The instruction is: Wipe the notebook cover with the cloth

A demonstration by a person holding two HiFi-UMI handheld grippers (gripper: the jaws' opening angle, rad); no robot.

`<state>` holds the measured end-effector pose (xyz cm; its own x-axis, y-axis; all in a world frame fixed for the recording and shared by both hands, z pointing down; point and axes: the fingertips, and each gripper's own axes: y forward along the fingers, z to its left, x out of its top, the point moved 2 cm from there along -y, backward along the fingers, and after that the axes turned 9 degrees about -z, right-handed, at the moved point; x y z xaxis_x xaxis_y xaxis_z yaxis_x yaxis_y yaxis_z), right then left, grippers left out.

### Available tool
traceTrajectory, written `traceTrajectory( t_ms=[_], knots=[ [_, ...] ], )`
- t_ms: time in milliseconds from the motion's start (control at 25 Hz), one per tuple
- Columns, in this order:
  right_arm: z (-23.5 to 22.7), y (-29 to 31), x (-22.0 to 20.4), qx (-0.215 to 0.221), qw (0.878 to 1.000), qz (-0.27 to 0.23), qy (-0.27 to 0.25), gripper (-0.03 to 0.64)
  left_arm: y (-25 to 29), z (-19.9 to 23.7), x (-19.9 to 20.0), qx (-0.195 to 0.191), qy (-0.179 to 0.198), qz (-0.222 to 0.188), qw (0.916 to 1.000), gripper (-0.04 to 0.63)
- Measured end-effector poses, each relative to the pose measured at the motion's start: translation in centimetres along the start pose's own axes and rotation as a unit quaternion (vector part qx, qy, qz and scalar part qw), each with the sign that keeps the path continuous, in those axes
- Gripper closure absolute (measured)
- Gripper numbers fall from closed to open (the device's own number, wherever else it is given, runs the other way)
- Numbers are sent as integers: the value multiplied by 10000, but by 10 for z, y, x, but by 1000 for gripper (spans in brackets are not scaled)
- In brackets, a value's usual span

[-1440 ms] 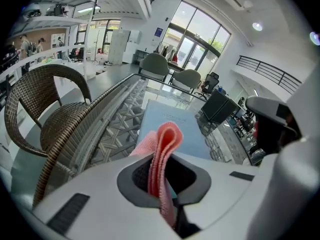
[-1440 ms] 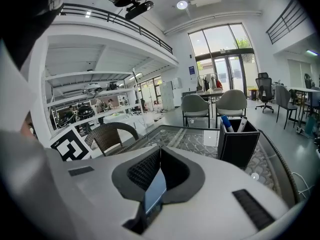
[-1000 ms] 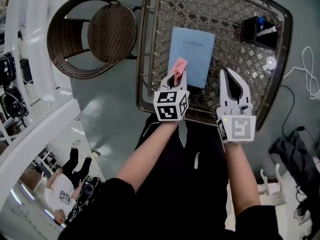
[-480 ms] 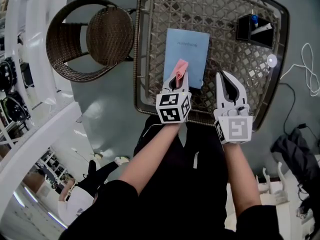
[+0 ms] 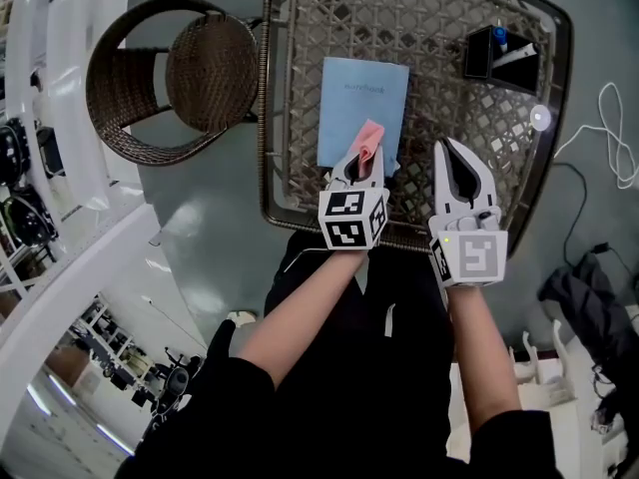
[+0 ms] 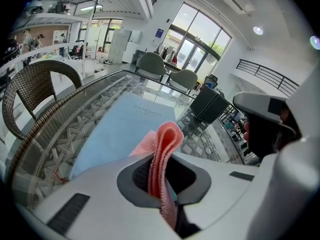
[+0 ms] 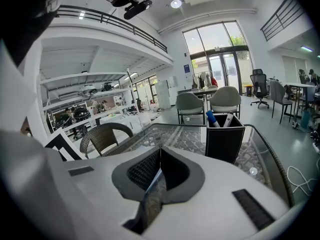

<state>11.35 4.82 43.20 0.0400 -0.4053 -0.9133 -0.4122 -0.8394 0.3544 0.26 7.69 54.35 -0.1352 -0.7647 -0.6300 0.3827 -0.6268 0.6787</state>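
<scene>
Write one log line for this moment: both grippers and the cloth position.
left gripper: shut on pink cloth | right gripper: shut, empty | position: pink cloth over notebook near edge

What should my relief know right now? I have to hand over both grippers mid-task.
Left gripper: jaws shut on the pink cloth, held at the near edge of the notebook. Whether the cloth touches the cover cannot be told.
Right gripper: jaws together, nothing in them, held above the table to the right of the notebook.
Notebook: lies flat and closed, cover up, on the glass-topped wicker table. A black pen holder stands at the far right.
Done: cloth is in hand and brought to the notebook.
Left: wipe across the cover.
</scene>
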Motion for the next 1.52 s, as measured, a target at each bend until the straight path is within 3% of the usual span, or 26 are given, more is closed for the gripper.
traceTrajectory(
  t_ms=[520, 1240, 1360, 1520],
  knots=[
    [-14, -16, -4, -149, 9999, -26, 0, 586, 5, -7, -2, -2, 51, 34, 10000, 575],
    [-4, -35, 0, -337, 9994, -38, 62, 586, 12, -27, -5, -533, -193, 280, 9980, 575],
    [-3, -41, 12, -467, 9987, -88, 187, 586, 2, -31, 6, -680, -179, 153, 9974, 575],
    [7, -48, 37, -463, 9986, -167, 178, 586, -32, -36, 46, -807, -155, -342, 9960, 575]
  ],
)
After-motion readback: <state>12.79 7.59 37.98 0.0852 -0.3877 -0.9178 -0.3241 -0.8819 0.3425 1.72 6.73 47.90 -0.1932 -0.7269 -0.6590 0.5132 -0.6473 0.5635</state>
